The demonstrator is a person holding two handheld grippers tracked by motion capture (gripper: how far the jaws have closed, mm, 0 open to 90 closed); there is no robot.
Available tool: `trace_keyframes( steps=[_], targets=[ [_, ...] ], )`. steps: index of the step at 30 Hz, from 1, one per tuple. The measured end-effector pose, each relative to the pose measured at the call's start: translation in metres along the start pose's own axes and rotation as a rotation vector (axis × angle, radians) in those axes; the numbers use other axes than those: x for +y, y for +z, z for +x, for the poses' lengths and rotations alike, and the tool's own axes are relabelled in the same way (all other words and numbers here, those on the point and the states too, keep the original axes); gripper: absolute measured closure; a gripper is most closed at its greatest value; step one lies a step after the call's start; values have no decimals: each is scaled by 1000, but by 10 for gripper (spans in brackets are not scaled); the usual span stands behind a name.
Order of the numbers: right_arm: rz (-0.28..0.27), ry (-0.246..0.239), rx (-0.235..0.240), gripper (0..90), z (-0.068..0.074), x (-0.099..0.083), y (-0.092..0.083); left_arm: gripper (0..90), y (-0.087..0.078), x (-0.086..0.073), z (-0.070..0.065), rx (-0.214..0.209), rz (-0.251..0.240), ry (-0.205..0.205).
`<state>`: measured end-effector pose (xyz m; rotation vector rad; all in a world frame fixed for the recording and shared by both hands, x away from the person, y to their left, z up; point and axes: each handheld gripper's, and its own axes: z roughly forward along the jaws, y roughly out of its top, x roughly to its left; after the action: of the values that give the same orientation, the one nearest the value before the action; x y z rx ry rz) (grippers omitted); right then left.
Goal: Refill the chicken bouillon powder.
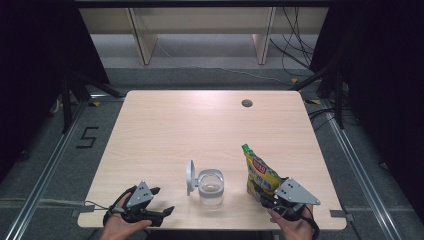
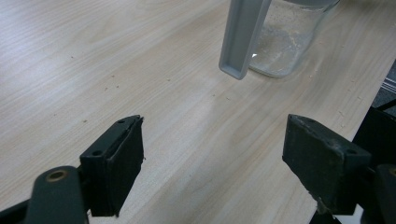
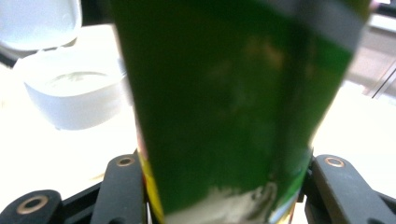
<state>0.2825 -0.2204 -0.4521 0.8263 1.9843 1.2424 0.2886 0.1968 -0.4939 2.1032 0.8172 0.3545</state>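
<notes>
The right gripper point(image 1: 270, 199), at the lower right of the high view, pinches a yellow-and-green spouted pouch point(image 1: 259, 172) that stands upright; its label text is too small to read. The left gripper point(image 1: 159, 201), lower left, rests with jaws spread and nothing between them. Between them at bottom centre, a glass jar point(image 1: 210, 187) with its grey lid point(image 1: 190, 176) flipped open holds a thin layer of white powder.

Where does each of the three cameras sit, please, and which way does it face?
High view: above the person's side of the table, looking forward and down; both hands and grippers show.
Left gripper view: rides the left gripper, looking across the tabletop at the glass jar; its open black fingers show.
Right gripper view: rides the right gripper, facing the green pouch it clamps.
Shared: all three show the jar with its lid open.
</notes>
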Motion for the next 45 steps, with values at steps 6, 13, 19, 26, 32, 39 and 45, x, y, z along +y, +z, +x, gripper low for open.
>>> trace_keyframes(
  steps=[6,13,19,26,32,39,45],
  targets=[
    [60,-159,12,501,12,9,-5,197,1,-1,-1,5,-5,7],
    [146,-383,-38,501,29,18,-6,197,0,-1,0,4,-4,3],
    [199,-568,-97,502,43,23,-5,197,-1,0,0,4,-6,26],
    [254,-782,-185,503,55,26,-6,197,-1,-1,0,6,-11,16],
    [290,-921,-239,503,61,24,-4,197,0,-1,0,4,-15,13],
    [300,-1147,-288,514,63,28,-2,192,1,-1,-3,-7,-36,-17],
    [320,-1186,-297,515,67,25,-2,192,1,-1,-2,-7,-35,6]
  ],
)
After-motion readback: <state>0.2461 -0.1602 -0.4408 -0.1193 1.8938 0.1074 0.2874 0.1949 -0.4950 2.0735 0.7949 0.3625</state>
